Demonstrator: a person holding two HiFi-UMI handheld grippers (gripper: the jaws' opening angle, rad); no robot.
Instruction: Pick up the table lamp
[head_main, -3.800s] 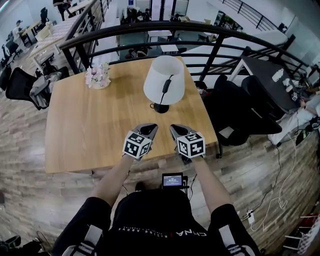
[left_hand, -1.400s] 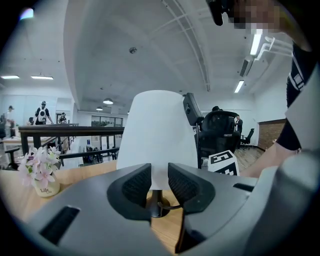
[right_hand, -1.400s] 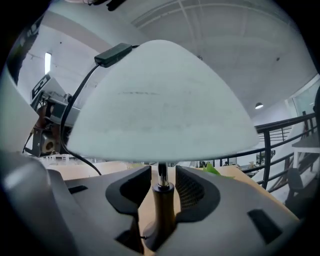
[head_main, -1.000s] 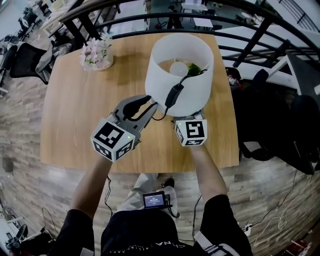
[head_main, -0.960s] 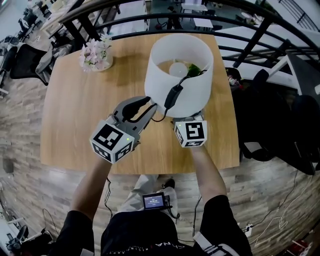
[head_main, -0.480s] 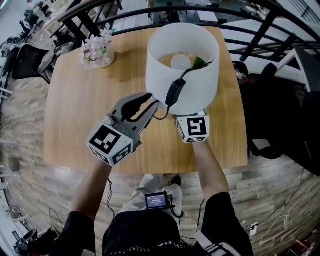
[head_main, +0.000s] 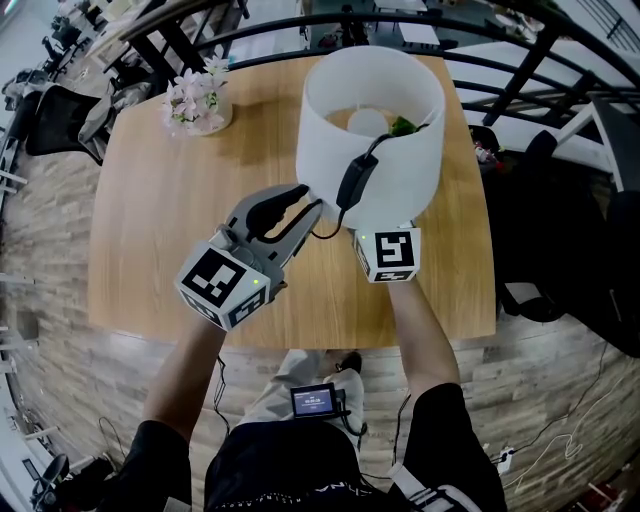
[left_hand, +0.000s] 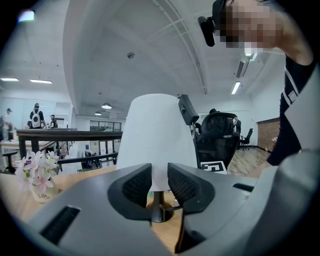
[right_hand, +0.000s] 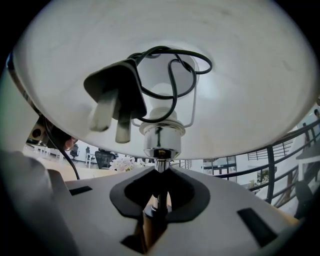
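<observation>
lamp (head_main: 370, 130) on table (head_main: 150, 210), right side; flowers (head_main: 197, 98) back-left corner

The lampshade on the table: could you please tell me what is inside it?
Inside the lampshade are a round bulb in its chrome socket, a black plug and looped cord. From above, the shade covers the lamp's stem and base.

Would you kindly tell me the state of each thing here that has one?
table lamp: upright, base on the table, stem gripped.
plug: unplugged, dangling inside the shade.
right gripper: fingers have just been closing, clamped on the lamp's stem.
left gripper: fingers apart, empty, short of the lamp.
flowers: upright in their pot.
</observation>
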